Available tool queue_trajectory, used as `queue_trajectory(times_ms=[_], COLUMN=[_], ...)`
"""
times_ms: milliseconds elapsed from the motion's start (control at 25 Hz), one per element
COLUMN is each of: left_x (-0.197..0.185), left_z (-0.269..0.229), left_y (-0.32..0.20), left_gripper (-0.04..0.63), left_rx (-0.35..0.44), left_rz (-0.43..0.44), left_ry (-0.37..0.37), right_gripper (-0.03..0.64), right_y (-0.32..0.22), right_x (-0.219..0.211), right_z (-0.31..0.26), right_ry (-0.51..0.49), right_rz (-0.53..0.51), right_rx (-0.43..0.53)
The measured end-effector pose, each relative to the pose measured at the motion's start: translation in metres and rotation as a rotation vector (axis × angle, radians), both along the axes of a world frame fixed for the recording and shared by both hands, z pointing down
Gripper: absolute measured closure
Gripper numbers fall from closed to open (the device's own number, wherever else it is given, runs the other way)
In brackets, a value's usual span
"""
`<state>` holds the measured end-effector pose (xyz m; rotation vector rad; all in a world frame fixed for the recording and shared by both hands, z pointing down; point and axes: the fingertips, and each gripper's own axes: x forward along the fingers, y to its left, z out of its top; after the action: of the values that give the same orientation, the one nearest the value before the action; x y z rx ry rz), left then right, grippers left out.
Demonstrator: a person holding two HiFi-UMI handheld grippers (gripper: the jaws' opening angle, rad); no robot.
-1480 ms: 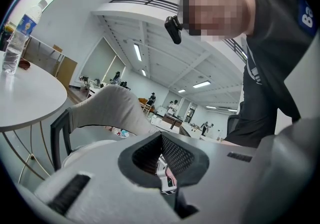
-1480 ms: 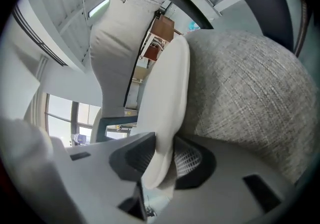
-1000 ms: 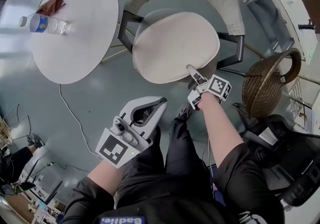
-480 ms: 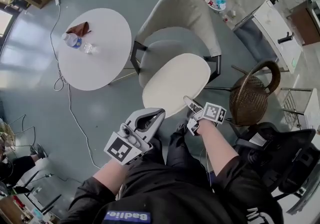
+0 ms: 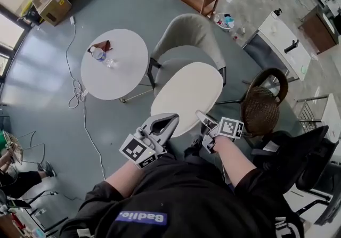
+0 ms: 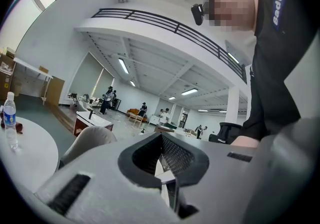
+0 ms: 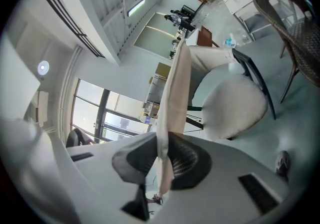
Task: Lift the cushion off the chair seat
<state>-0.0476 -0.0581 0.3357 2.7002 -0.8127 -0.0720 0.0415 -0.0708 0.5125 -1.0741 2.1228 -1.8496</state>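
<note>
Cushion: the cream, round cushion (image 5: 186,96) hangs tilted in the air, clear of the seat and in front of it.
Right gripper: the right gripper (image 5: 200,117) has its jaws clamped on the cushion's near edge, the fabric pinched between the pads.
Left gripper: the left gripper (image 5: 171,121) has its jaws together and holds nothing, its tip just beside the cushion's near edge.
Chair: the chair (image 5: 186,32) stands behind the cushion with its seat bare.
Table: the round white table (image 5: 114,80) stands left of the chair and carries a bottle (image 5: 98,53).

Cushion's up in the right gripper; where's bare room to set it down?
Round table: its near half, away from the bottle. Floor between the cable and the cushion. Crowded right of it: wicker chair, black chair.
</note>
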Motion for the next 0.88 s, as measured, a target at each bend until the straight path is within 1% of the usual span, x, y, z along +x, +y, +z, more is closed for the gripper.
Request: queue_trajectory(times_ms=[200,360,480,600,880], left_x=[0.006,0.012,0.014,0.019,0.028], left_z=[-0.027,-0.047,-0.055,-0.064,-0.092], left_y=[0.005,0.014,0.019,0.024,0.030], left_gripper=[0.583,0.583,0.583,0.583,0.583], left_rx=[0.045,0.071,0.087,0.105,0.159], left_rz=[0.009,0.023,0.025,0.032,0.063], left_ry=[-0.003,0.000,0.003,0.006,0.016], right_gripper=[0.554,0.553,0.554,0.554,0.554], right_y=[0.004,0.010,0.013,0.020,0.036], right_x=[0.001,0.002,0.005,0.005,0.005], right_z=[-0.060,-0.102,-0.128,-0.153,-0.196], right_ry=[0.036,0.090,0.150,0.183,0.229], right_rz=[-0.026,-0.054,-0.083,-0.110,-0.145], right_rx=[0.112,0.207,0.292,0.371,0.493])
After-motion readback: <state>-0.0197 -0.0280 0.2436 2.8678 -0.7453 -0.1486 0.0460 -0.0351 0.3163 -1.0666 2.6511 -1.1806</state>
